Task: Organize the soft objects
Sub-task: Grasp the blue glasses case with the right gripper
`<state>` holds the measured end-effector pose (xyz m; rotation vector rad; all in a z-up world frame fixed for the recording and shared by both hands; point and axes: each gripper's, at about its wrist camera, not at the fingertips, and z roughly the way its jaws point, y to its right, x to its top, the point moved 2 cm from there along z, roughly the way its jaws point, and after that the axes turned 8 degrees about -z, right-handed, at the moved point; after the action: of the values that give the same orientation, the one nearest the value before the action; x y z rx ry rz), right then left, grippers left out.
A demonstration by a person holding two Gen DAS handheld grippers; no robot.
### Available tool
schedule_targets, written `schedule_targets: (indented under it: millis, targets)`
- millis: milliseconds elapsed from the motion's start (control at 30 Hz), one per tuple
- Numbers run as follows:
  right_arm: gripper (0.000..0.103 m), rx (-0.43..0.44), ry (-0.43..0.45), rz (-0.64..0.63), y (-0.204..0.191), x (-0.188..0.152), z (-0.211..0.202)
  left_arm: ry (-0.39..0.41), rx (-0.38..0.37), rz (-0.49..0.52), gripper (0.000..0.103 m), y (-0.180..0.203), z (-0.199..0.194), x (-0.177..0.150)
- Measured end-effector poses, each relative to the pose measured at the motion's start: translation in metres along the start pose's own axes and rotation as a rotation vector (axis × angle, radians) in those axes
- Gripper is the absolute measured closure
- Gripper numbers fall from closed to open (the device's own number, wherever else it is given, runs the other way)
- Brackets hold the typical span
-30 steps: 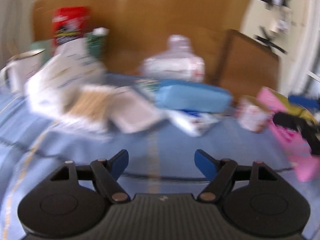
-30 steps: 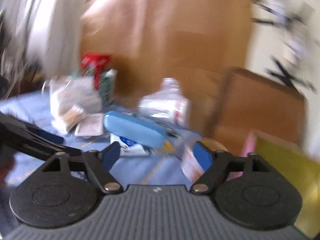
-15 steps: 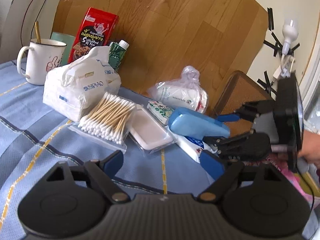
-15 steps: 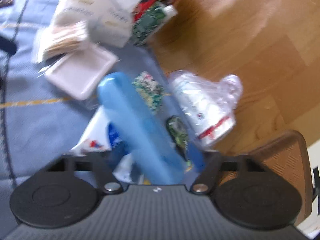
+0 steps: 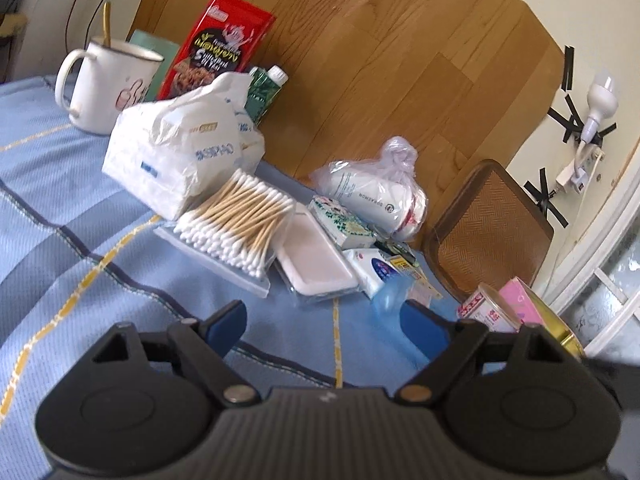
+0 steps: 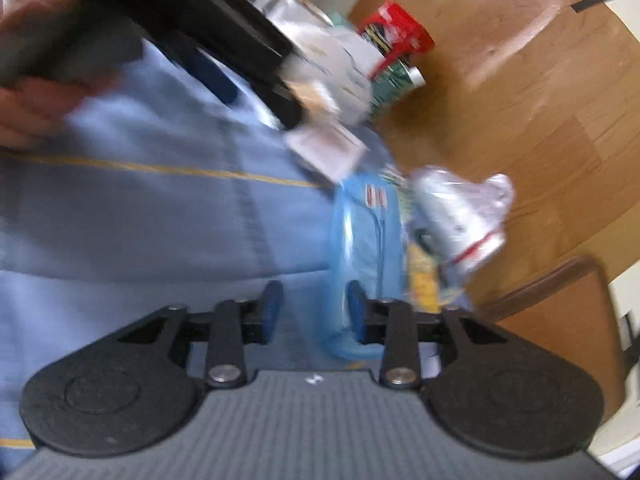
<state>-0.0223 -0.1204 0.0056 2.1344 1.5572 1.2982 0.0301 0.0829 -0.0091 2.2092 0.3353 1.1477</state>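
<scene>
A pile of soft goods lies on the blue cloth: a white tissue pack, a bag of cotton swabs, a flat white pad pack, a small wipes pack and a bagged white roll. My left gripper is open and empty, short of the pile. A blue translucent case lies by my right gripper; its right fingertip overlaps the case's near end and the jaws stand partly apart. The view is blurred.
A white mug, a red snack bag and a green carton stand at the back against a wooden board. A woven brown tray, a small tub and a pink box sit at right.
My right gripper has dropped back from the pile, and the blue case now lies lower, near it. Its jaws are narrower. My left gripper has shifted slightly and stays open.
</scene>
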Motion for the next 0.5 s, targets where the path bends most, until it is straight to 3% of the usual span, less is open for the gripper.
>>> schedule_targets:
  millis: [67, 133, 200, 267, 367, 500]
  targets:
    - [0.05, 0.061, 0.058, 0.103, -0.003, -0.003, -0.018, -0.011, 0.003, -0.002, 0.016, 0.0, 0.001, 0.0]
    - [0.048, 0.062, 0.097, 0.209, 0.006, -0.007, -0.027, -0.022, 0.014, 0.011, 0.016, 0.002, 0.004, -0.001]
    - [0.032, 0.008, 0.125, 0.292, 0.018, -0.015, -0.029, -0.033, 0.027, 0.033, 0.016, 0.006, 0.006, -0.002]
    - [0.024, -0.01, 0.117, 0.358, 0.031, -0.024, -0.021, -0.037, 0.04, 0.059, 0.016, 0.01, 0.007, -0.004]
    - [0.024, 0.045, 0.086, 0.443, 0.037, -0.035, -0.004, -0.037, 0.048, 0.083, 0.016, 0.013, 0.006, -0.007]
    - [0.016, 0.048, 0.084, 0.471, 0.038, -0.038, 0.014, -0.048, 0.055, 0.101, 0.016, 0.016, 0.008, -0.009]
